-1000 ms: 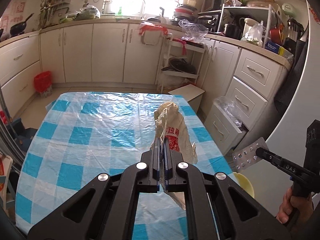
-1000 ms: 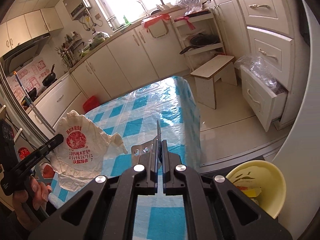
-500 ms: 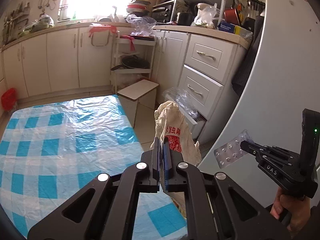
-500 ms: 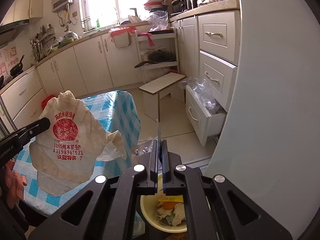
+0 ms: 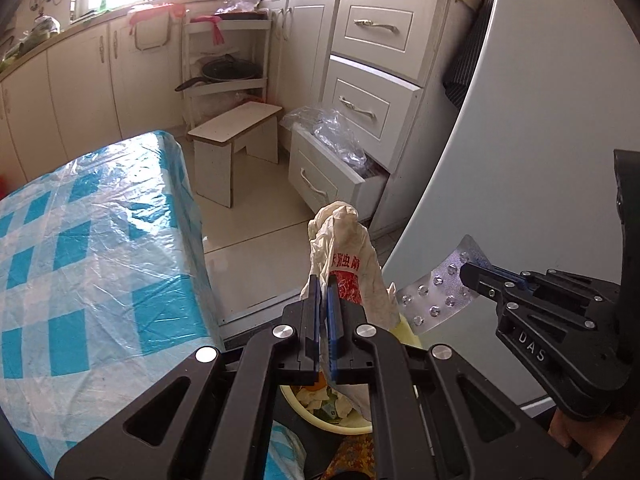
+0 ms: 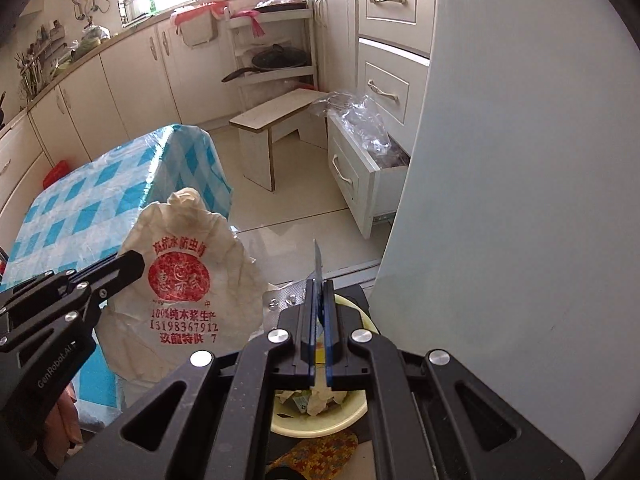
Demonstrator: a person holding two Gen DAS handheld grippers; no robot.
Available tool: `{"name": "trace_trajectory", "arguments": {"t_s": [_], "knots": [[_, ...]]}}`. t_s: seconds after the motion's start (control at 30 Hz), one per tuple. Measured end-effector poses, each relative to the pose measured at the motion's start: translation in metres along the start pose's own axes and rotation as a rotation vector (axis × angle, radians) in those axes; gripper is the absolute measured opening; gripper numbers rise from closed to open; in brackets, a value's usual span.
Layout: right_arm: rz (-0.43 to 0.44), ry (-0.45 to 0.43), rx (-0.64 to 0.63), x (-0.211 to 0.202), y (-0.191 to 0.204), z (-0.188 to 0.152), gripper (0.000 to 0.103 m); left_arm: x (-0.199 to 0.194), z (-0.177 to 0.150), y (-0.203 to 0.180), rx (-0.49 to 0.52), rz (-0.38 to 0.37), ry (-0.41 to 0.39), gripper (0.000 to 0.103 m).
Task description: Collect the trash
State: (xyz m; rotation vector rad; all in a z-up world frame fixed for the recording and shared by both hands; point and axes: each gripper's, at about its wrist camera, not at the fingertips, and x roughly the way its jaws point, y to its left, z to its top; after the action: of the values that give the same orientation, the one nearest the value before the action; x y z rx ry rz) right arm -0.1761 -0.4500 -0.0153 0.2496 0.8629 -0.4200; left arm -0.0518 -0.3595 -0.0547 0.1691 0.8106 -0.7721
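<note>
the left gripper [image 5: 323,292] is pinching a light, floppy paper bag [image 6: 188,280]; the right gripper [image 6: 319,292] is clamping a stiff, slippery blister pack [image 5: 440,292] edge, both hanging over the yellow bin [image 6: 352,412].

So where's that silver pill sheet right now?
The pill sheet is clamped in the right gripper, beside the paper bag, above the yellow bin.

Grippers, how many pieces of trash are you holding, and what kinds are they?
Crumpled paper bag with red print: 1, pinched in the left gripper.
Empty silver pill blister pack: 1, pinched in the right gripper.
Total: 2 pieces held, both above the yellow bin, which already has scraps in it.
</note>
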Motion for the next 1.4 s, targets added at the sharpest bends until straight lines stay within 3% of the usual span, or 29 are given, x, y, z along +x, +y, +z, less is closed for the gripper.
{"name": "trace_trajectory", "arguments": {"t_s": [0.43, 0.6, 0.9, 1.0, 1.13, 1.2, 1.4], "knots": [[-0.039, 0.098, -0.032, 0.030, 0.000, -0.001, 0.004, 0.037, 0.003, -0.007, -0.017, 0.002, 0.087, 0.005], [-0.040, 0.123, -0.030, 0.039, 0.002, 0.001, 0.004, 0.039, 0.006, -0.003, -0.036, -0.018, 0.099, 0.022], [-0.043, 0.185, -0.037, 0.052, 0.003, -0.004, 0.004, 0.035, 0.004, 0.007, -0.077, -0.021, 0.092, 0.032], [-0.051, 0.187, -0.031, 0.052, 0.002, -0.005, 0.005, 0.029, 0.003, 0.012, -0.101, -0.017, 0.079, 0.041], [-0.056, 0.147, 0.001, 0.044, -0.004, -0.002, 0.033, 0.021, 0.001, 0.018, -0.118, -0.008, 0.073, 0.048], [-0.047, 0.128, 0.014, 0.040, -0.006, -0.001, 0.034, 0.016, -0.001, 0.021, -0.127, -0.003, 0.067, 0.053], [-0.051, 0.053, 0.046, 0.030, -0.006, 0.006, 0.066, 0.001, -0.004, 0.032, -0.157, 0.014, 0.057, 0.065]]}}
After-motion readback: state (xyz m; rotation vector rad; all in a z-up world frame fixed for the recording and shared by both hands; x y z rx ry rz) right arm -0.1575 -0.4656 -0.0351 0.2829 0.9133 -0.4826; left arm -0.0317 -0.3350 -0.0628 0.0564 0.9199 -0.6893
